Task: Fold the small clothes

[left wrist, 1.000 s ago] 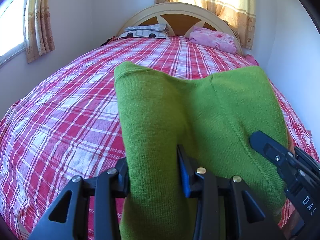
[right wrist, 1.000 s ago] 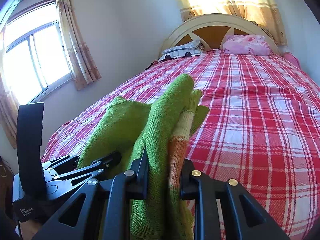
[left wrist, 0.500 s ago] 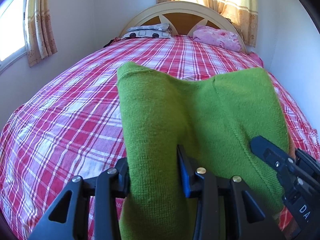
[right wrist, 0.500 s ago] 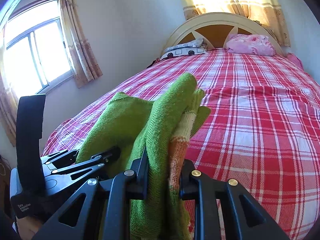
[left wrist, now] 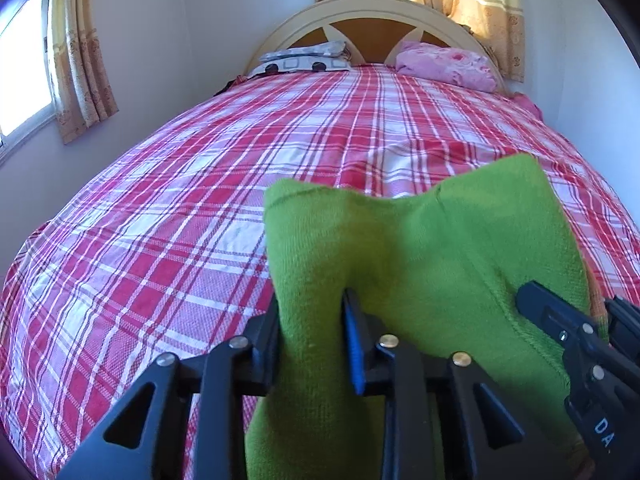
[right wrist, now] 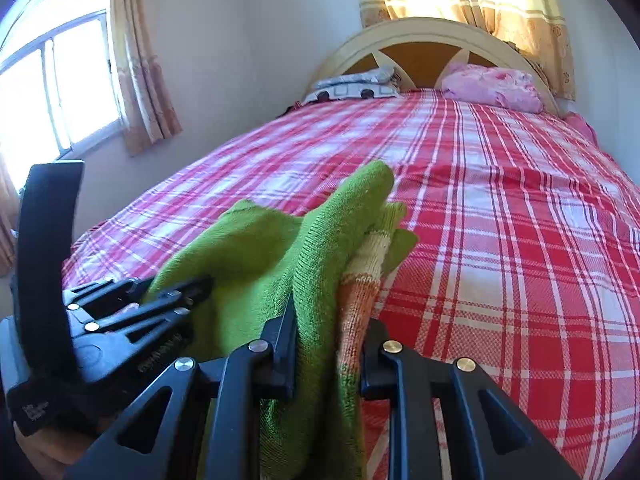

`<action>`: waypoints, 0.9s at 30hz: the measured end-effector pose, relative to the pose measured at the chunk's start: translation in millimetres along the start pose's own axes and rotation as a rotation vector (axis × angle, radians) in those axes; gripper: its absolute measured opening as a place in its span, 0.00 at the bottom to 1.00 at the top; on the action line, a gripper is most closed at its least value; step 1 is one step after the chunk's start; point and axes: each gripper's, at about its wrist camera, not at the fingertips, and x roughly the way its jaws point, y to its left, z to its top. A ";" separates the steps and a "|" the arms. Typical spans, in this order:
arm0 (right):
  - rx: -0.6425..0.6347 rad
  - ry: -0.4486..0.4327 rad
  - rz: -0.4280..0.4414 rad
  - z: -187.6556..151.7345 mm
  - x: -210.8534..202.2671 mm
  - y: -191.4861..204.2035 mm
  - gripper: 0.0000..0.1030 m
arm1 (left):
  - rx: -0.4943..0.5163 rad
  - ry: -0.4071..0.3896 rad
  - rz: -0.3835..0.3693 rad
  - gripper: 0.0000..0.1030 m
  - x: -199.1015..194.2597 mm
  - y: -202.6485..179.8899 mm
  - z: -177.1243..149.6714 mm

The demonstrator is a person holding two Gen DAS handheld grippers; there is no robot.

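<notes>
We hold a green knit (left wrist: 432, 264) between our two grippers, above the near end of the bed (left wrist: 200, 208). Our left gripper (left wrist: 312, 344) has its jaws closed on a bunched fold of the knit, the cloth rising between them and spreading forward in two soft peaks. Our right gripper (right wrist: 328, 344) likewise has its jaws clamped on the cloth; in its view we see green layers pressed together with a strip of cream and orange striping (right wrist: 360, 276) along the right side of the bundle. Each gripper shows at the edge of the other's view, near one another, with the knit spanning the gap between them.

The bed wears a red and white plaid sheet (right wrist: 500, 240). At its far end, against the headboard (left wrist: 372, 20), lie a grey patterned pillow (left wrist: 304, 58) on the left and a pink bundle (left wrist: 444, 64) on the right. Curtains (right wrist: 136, 60) hang at the windows.
</notes>
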 end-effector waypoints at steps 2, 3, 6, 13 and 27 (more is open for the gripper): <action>0.008 0.010 -0.002 -1.0 6.1 -3.7 0.21 | -0.017 0.021 -0.013 0.29 5.0 3.5 1.1; 0.012 0.017 -0.003 -2.1 9.2 -5.3 0.21 | -0.023 0.025 -0.017 0.29 6.2 4.0 1.0; 0.007 0.051 -0.024 -5.2 21.4 -9.8 0.21 | -0.028 0.034 -0.015 0.35 9.9 3.7 -0.2; 0.117 0.126 0.035 -9.8 36.6 -33.6 0.22 | -0.175 0.105 -0.112 0.52 23.1 23.2 -3.3; 0.152 0.194 0.035 1.1 61.0 -43.0 0.26 | -0.271 0.163 -0.126 0.92 43.7 32.3 -12.5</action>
